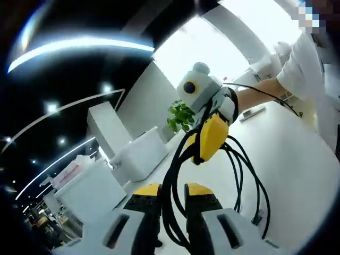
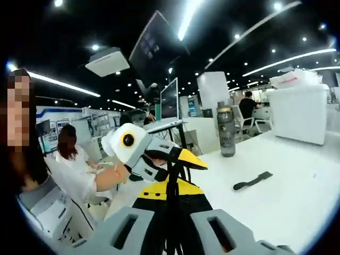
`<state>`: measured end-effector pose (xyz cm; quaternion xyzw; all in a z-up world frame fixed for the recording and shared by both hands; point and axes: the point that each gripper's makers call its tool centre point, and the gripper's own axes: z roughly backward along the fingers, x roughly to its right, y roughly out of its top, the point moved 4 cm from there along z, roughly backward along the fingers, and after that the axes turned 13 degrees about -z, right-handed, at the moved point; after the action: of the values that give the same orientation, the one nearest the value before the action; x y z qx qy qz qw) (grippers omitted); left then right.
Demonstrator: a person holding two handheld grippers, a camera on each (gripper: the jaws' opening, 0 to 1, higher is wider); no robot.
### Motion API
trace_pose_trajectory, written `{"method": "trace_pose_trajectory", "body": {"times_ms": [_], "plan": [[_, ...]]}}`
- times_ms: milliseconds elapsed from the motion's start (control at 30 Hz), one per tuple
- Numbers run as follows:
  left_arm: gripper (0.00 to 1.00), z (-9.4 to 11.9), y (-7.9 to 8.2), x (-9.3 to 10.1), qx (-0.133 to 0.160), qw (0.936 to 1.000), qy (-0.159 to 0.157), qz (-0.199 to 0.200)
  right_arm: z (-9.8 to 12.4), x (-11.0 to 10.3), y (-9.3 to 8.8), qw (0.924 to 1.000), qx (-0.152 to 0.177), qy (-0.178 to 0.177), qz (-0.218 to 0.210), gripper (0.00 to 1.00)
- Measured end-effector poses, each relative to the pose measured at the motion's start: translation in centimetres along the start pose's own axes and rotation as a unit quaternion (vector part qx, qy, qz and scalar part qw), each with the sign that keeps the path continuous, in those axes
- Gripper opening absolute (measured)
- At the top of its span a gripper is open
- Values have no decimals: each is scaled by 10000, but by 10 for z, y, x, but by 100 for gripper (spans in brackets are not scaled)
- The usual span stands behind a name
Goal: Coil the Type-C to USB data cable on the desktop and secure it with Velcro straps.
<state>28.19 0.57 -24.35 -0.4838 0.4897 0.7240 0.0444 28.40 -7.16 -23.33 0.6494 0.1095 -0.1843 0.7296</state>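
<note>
Pinching the black data cable (image 1: 175, 175) bundle between both tools, left gripper (image 1: 172, 192) at frame bottom and right gripper (image 1: 208, 139) at centre, keeps loops gathered off the white desk (image 1: 297, 164) until the Velcro strap (image 2: 253, 180) at centre-right goes on.

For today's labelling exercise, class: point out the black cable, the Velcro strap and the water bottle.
black cable (image 1: 175, 175), left gripper view, the bundled loops above the tongs.
Velcro strap (image 2: 253, 180), right gripper view, its middle, lying on the table.
water bottle (image 2: 227, 133), right gripper view, its body.
</note>
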Motion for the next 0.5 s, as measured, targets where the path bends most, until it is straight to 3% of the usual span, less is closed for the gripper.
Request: {"method": "trace_pose_trajectory", "body": {"times_ms": [67, 133, 200, 267, 367, 467, 500], "plan": [[9, 1, -1, -4, 60, 9994, 159, 292, 0, 1, -3, 10000, 8, -48, -16, 3], [8, 5, -2, -5, 167, 9969, 102, 768, -2, -1, -5, 9999, 28, -77, 62, 3], [8, 7, -7, -7, 132, 9960, 113, 873, -7, 2, -2, 9998, 43, -140, 96, 3], [8, 7, -17, -10, -100, 9943, 232, 1035, -12, 11, 0, 9992, 64, -339, 217, 3], [8, 9, -35, -17, -607, 9931, 453, 897, -26, 26, -3, 9965, 117, -696, 457, 5], [7, 12, -50, -24, -957, 9890, 613, 948, -43, 43, -2, 9962, 306, -816, 68, 7], [7, 12, -57, -27, -1051, 9868, 679, 1026, -46, 54, -1, 9942, 378, -1005, 102, 9]]}}
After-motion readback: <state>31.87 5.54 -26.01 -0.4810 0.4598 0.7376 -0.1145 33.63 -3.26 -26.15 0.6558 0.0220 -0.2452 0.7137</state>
